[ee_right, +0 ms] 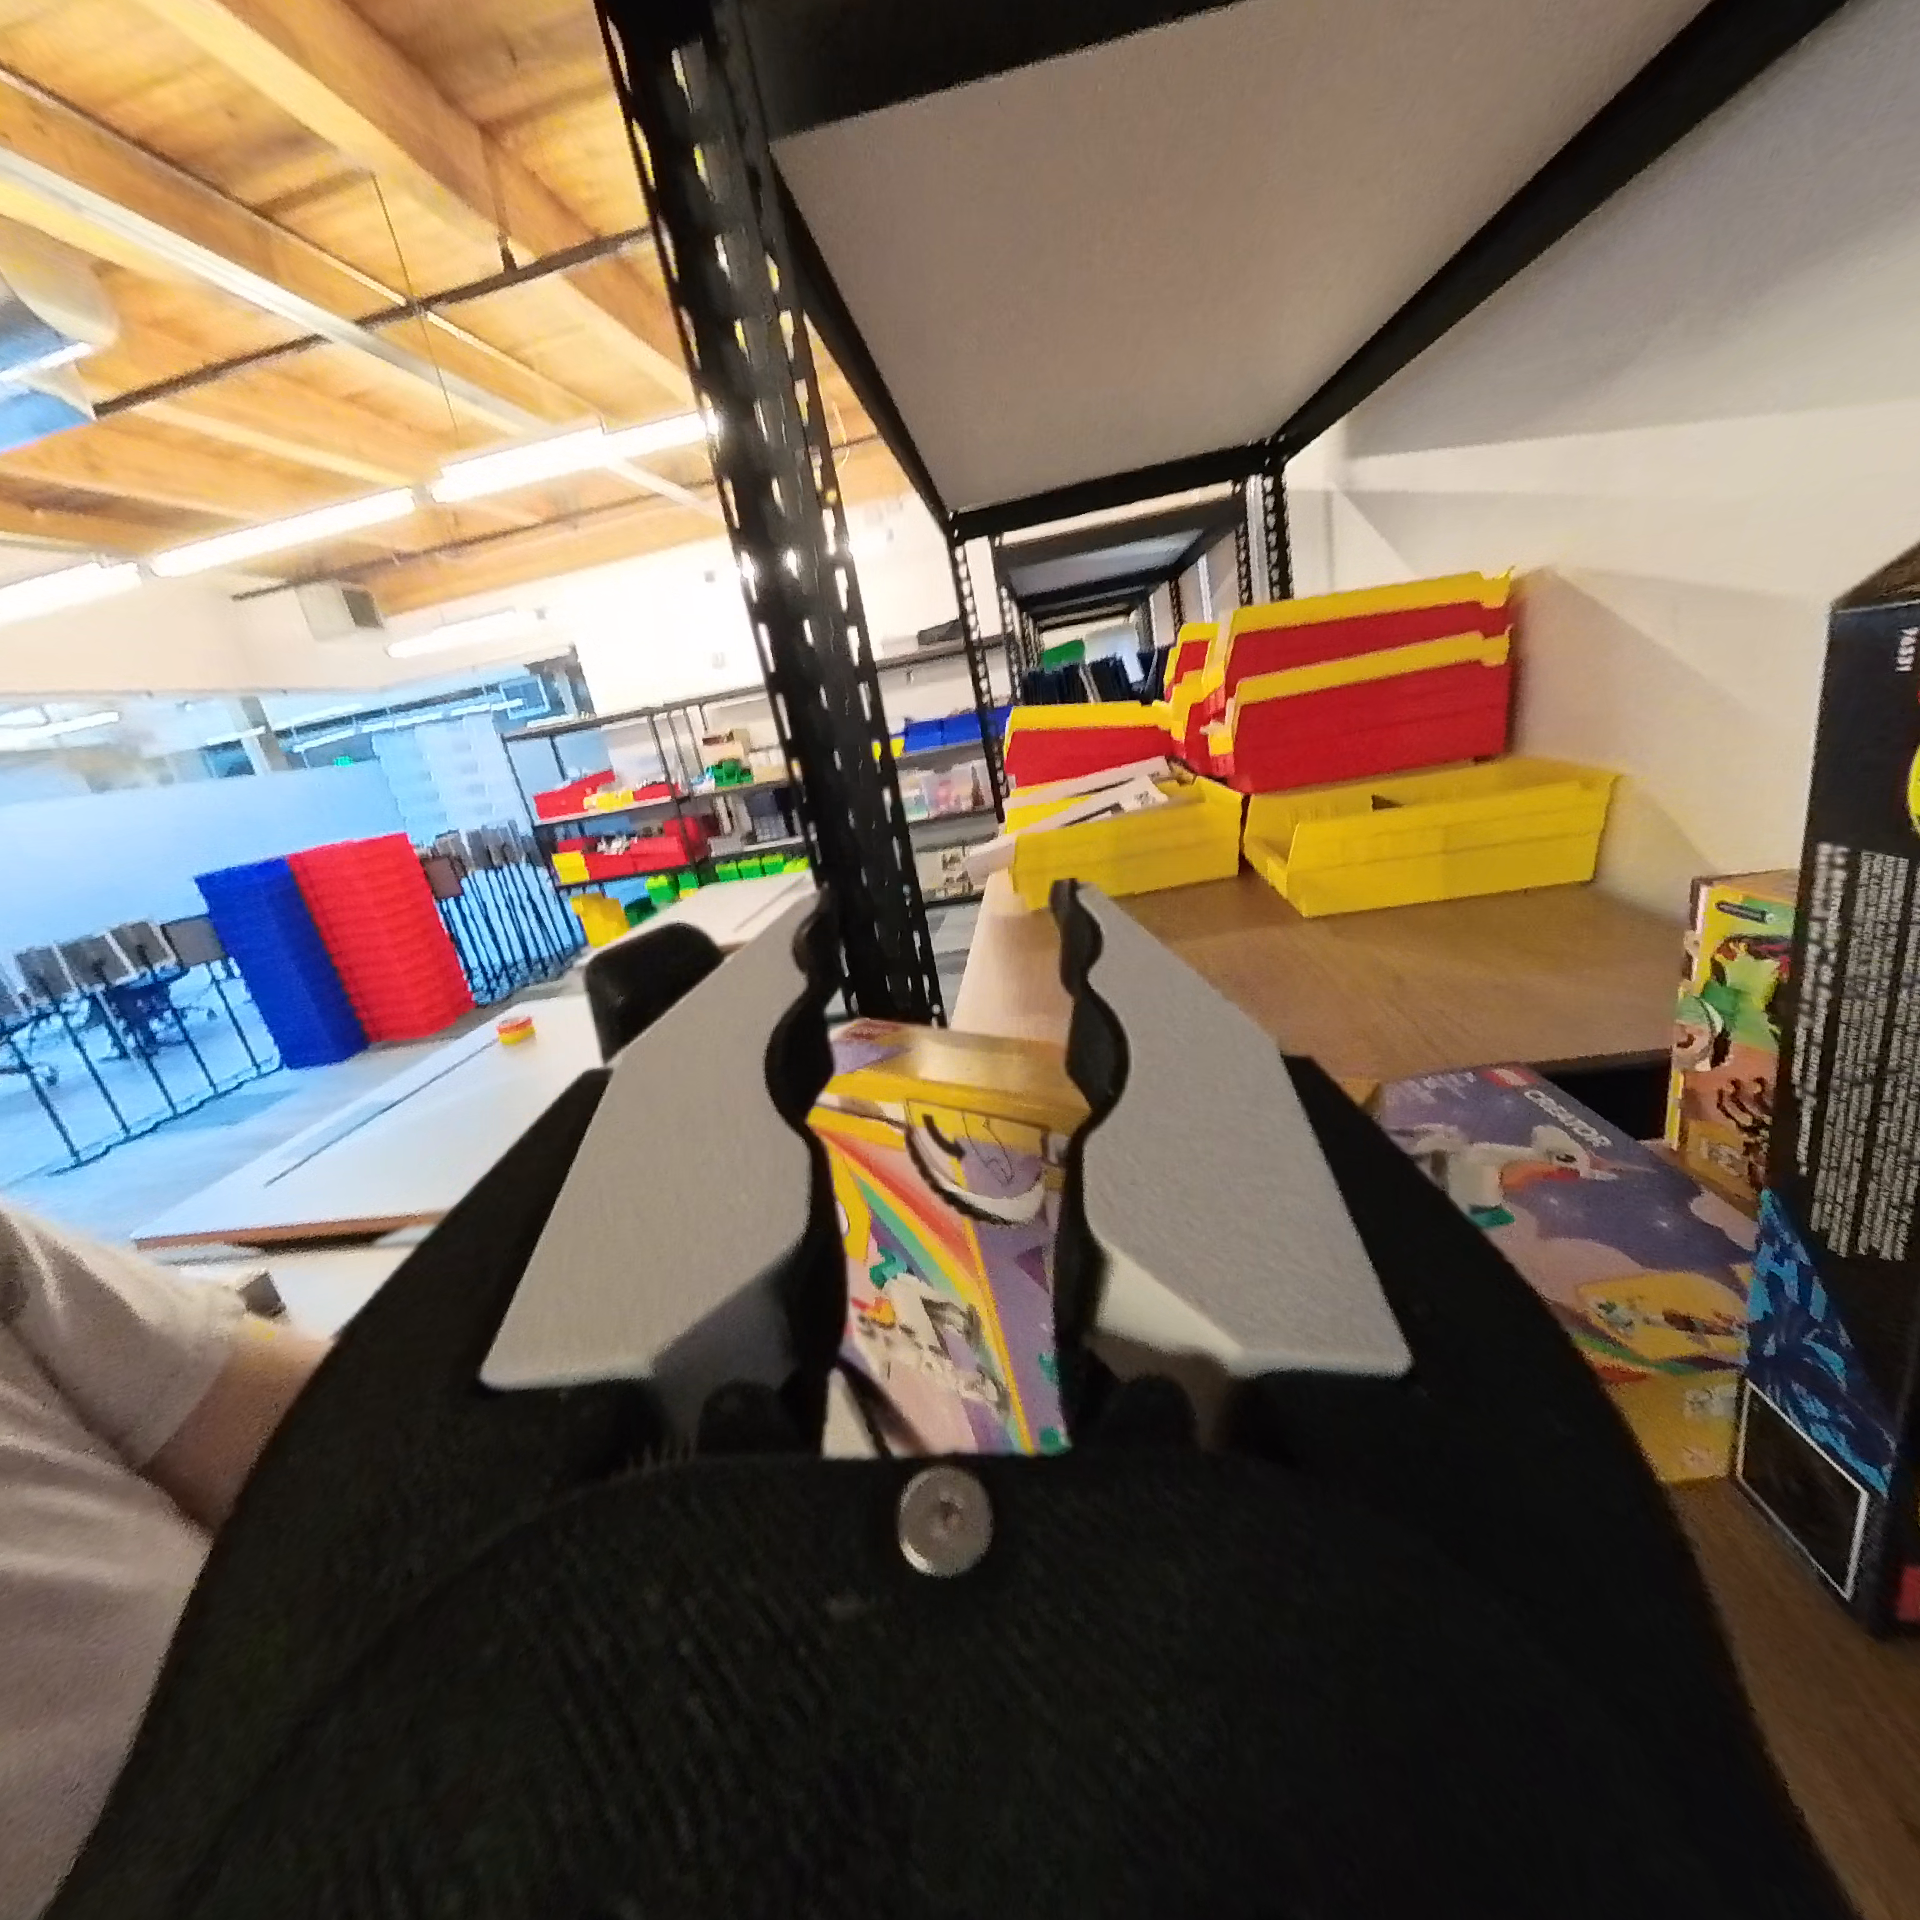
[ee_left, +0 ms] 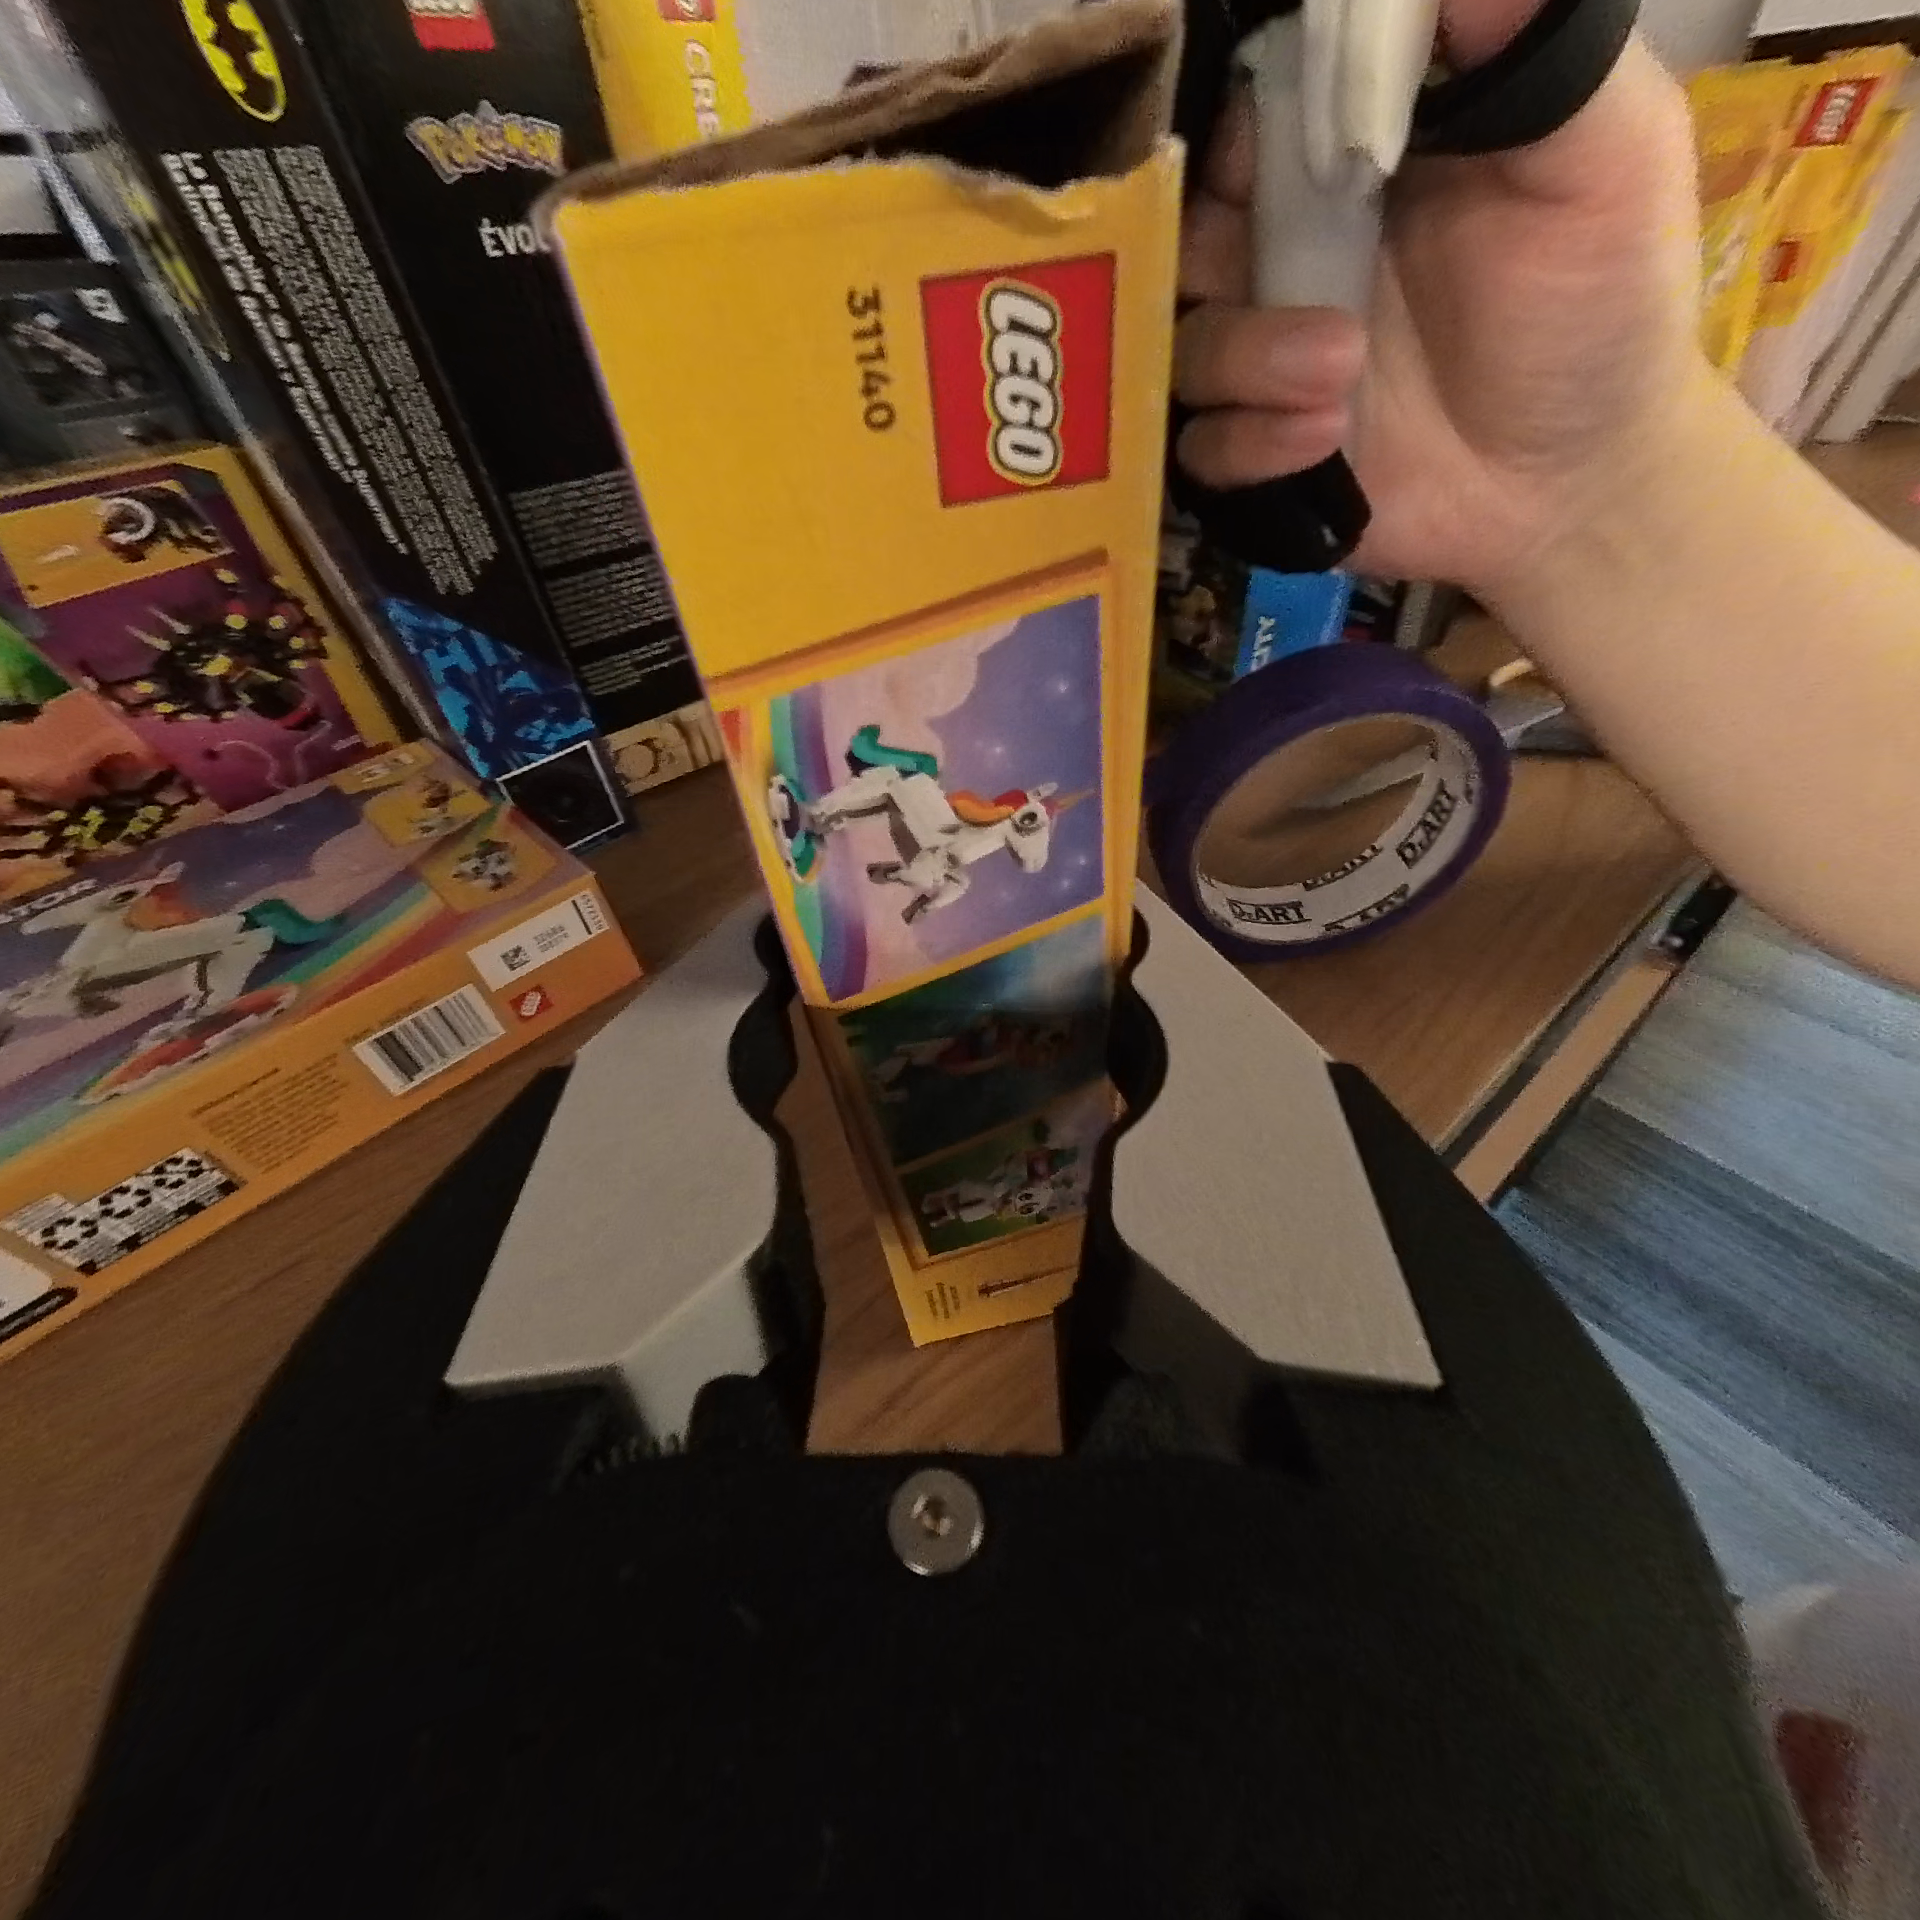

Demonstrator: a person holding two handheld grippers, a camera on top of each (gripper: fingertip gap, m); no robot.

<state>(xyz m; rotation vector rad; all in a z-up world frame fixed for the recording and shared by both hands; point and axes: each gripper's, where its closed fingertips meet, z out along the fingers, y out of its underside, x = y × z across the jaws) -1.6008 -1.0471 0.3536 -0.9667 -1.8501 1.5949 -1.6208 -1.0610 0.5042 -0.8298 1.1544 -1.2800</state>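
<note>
While clamped, yellow box (ee_left: 914, 582) stands between left tongs (ee_left: 940, 997).

A storeroom-like workshop: black metal shelving (ee_right: 790, 582), stacked plastic bins (ee_right: 1361, 717) (red, yellow, blue), boxed toy sets (ee_left: 260, 935) on wooden shelves.

The box (ee_left: 904, 623) is printed cardboard, slightly glossy, its torn top edge raw brown. The left tongs (ee_left: 940, 997) show matt grey plastic with black ribbed pads. Beside the box, the tabletop (ee_left: 1382, 997) is smooth wood-grain, and the tape (ee_left: 1340, 800) is matt purple paper.
</note>
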